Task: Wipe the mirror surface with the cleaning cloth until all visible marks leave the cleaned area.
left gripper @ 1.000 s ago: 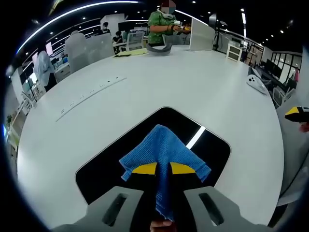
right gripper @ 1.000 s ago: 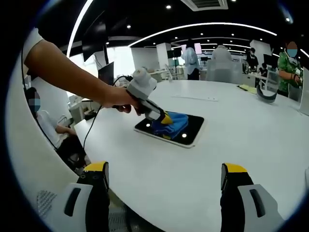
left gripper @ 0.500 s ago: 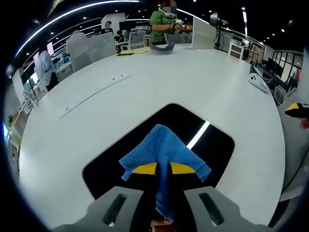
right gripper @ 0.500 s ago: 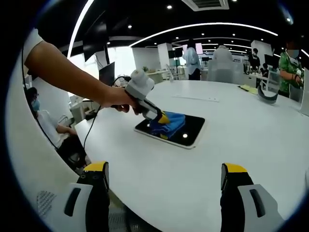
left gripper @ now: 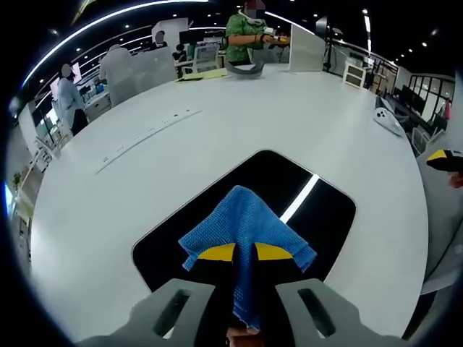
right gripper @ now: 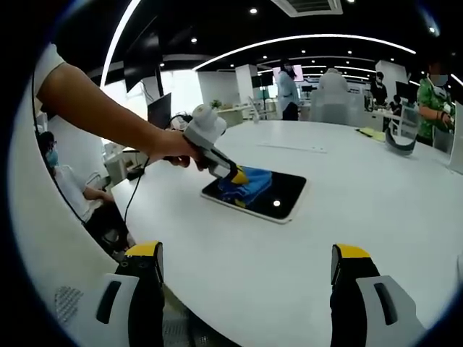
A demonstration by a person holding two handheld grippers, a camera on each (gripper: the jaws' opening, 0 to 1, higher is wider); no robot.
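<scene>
White and round, the tabletop (left gripper: 304,116) sits in a big open office with people at desks behind. On it lies the mirror (left gripper: 318,217), a dark rounded slab flat on the surface, reflecting a ceiling light strip. The left claw (left gripper: 244,252) is clamped tight on a blue cloth (left gripper: 242,217), which is pressed onto the mirror's near part; the right gripper view shows the same from the side, cloth (right gripper: 246,184) on the mirror (right gripper: 278,199). The right claw (right gripper: 246,289) hangs wide open and empty, well apart from the mirror. No marks are clear on the bare glass, so wiping looks underway, its completeness hard to judge.
</scene>
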